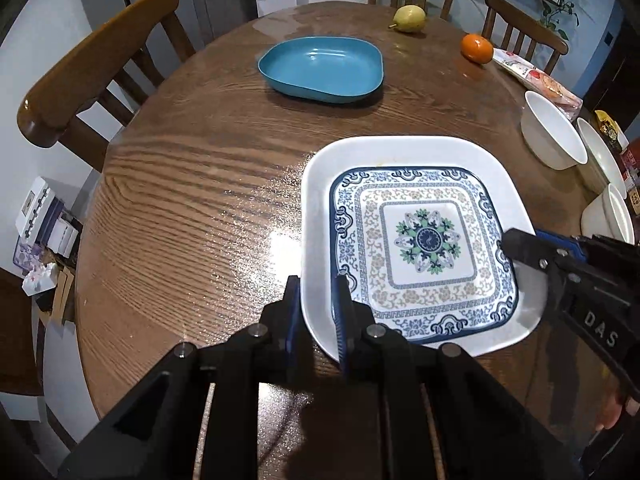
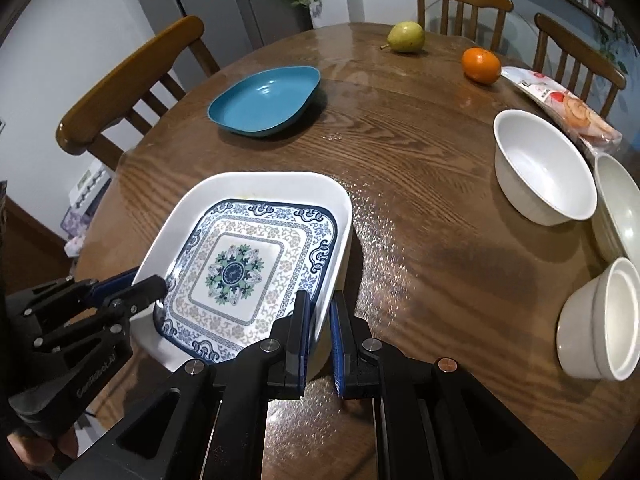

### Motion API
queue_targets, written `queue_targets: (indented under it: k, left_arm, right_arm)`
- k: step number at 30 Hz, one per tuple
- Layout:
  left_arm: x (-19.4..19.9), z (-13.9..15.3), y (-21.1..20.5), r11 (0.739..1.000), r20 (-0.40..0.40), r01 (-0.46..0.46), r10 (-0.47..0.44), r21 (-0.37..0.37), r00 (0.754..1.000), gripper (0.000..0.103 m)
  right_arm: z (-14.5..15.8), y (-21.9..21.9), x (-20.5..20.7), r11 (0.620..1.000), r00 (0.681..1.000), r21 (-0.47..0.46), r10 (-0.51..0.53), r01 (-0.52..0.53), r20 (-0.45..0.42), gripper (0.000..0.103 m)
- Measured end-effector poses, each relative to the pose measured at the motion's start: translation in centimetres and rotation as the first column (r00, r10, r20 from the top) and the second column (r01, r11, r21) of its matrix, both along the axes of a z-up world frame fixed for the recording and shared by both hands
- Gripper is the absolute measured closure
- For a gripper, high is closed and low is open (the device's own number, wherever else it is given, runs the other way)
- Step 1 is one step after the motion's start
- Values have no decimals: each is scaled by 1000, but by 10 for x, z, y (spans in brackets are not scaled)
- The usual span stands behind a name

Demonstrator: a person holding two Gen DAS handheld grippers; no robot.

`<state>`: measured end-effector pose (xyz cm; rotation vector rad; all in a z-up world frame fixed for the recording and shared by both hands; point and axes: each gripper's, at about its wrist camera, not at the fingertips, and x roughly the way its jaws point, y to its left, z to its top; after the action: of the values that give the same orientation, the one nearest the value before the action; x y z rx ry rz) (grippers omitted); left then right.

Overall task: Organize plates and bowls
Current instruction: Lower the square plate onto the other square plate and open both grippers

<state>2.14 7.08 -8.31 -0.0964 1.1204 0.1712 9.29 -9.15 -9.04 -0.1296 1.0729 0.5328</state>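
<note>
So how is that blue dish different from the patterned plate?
The blue dish is plain teal; the patterned plate is white with blue ornament. The blue dish sits alone and untouched on the table; the patterned plate lies inside a white dish that both grippers pinch. Both have rounded corners.

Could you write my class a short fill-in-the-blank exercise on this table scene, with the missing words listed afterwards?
1. The patterned plate lies inside a larger ____ dish.
2. Both the left gripper and the right gripper are clamped on the rim of that ____.
3. Near the far edge of the table, a pear lies beside an ____.
4. The empty dish farther back is ____ in colour.

Missing words: white; dish; orange; blue
</note>
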Motion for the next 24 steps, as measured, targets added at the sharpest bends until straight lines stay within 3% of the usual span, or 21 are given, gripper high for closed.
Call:
queue_targets:
  k: [24]
  left_arm:
    - [8, 1, -3, 999, -2, 20, -19, 49, 1000, 89]
  right_arm:
    - [-2, 7, 4, 1000, 1000, -28, -12, 12, 0, 91]
